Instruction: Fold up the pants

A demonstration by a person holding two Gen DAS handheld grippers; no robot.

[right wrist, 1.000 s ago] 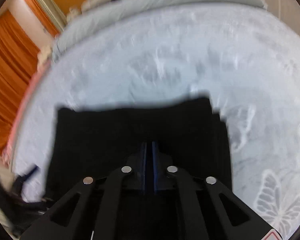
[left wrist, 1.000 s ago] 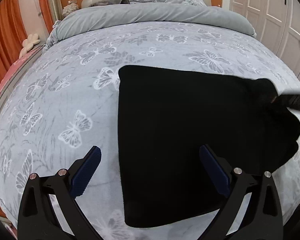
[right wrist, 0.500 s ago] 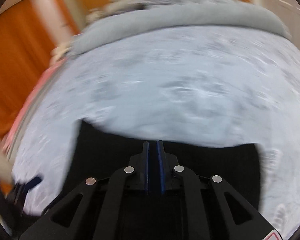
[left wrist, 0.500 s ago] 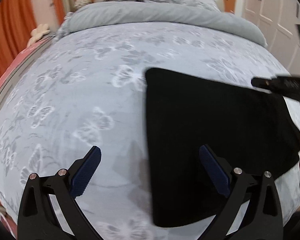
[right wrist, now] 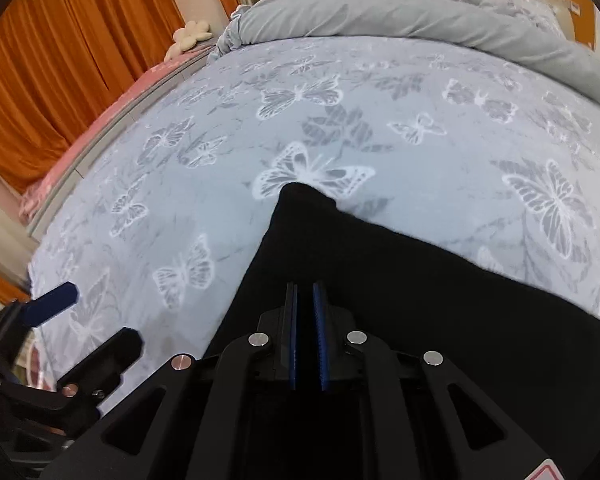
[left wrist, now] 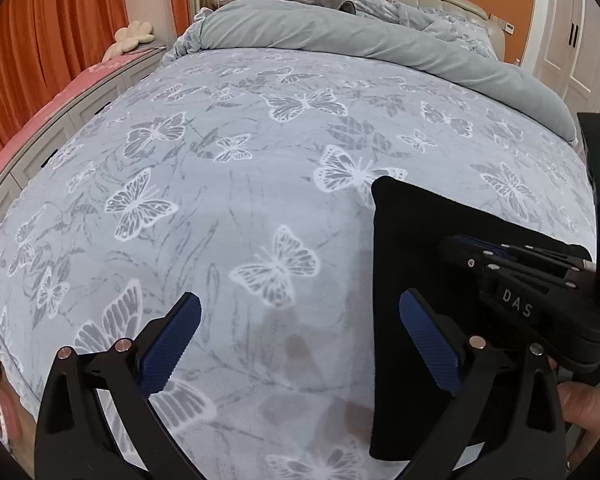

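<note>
The right gripper (right wrist: 305,300) is pinching the black pants (left wrist: 420,248) (lying near-right on the bed (left wrist: 228,200)); the left gripper (left wrist: 300,332) is hanging released; a slipping pinch could undo the fold.

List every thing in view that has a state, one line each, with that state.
pants: black, folded, lying on the bed.
left gripper: open, holding nothing.
right gripper: shut, over the pants; grip on cloth unclear.
duvet: bunched up by the headboard.
curtains: drawn.
</note>
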